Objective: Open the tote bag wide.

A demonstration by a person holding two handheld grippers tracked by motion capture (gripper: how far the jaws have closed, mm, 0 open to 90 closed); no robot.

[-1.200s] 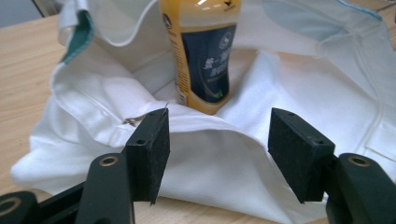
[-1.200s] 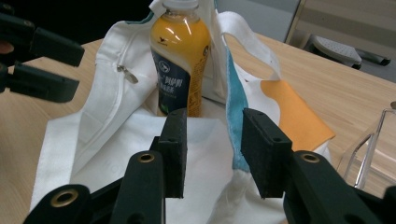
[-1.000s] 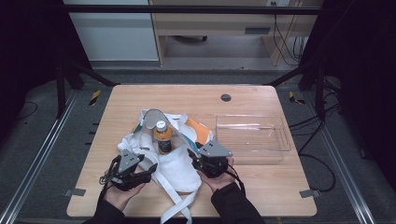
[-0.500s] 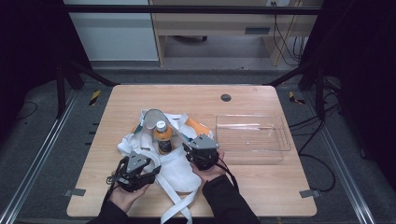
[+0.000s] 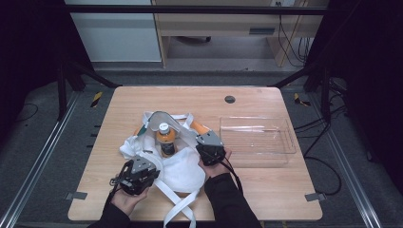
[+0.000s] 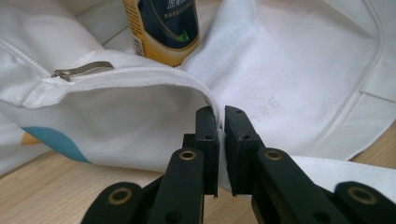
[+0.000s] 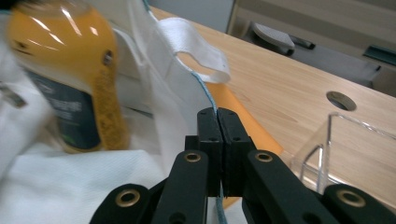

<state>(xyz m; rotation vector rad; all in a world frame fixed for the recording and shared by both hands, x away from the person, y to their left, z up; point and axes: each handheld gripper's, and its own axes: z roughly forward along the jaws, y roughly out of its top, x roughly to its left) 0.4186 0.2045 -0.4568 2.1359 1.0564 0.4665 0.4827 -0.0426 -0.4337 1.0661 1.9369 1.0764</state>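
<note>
The white tote bag [image 5: 178,166] lies on the wooden surface [image 5: 266,190] with an orange juice bottle [image 5: 166,140] standing upright in its open mouth, and both grippers work its rim. The left gripper [image 6: 221,140], on the near-left side of the bottle, has just been closing and its jaws now pinch the bag's hem; the right gripper [image 7: 217,135], to the right of the bottle, has also just been closing and its jaws clamp the thin blue-piped edge. The likely trouble is the bottle: if either hand pulls the cloth sideways or lifts unevenly, the bottle could tip out or fall over. The right grip holds only a narrow edge, so the cloth may slide free under load. A clear plastic tray [image 5: 256,137] sits to the right of the bottle. The bottle's dark label carries small print too blurred to read; faint reversed letters show through the cloth, illegible.
</note>
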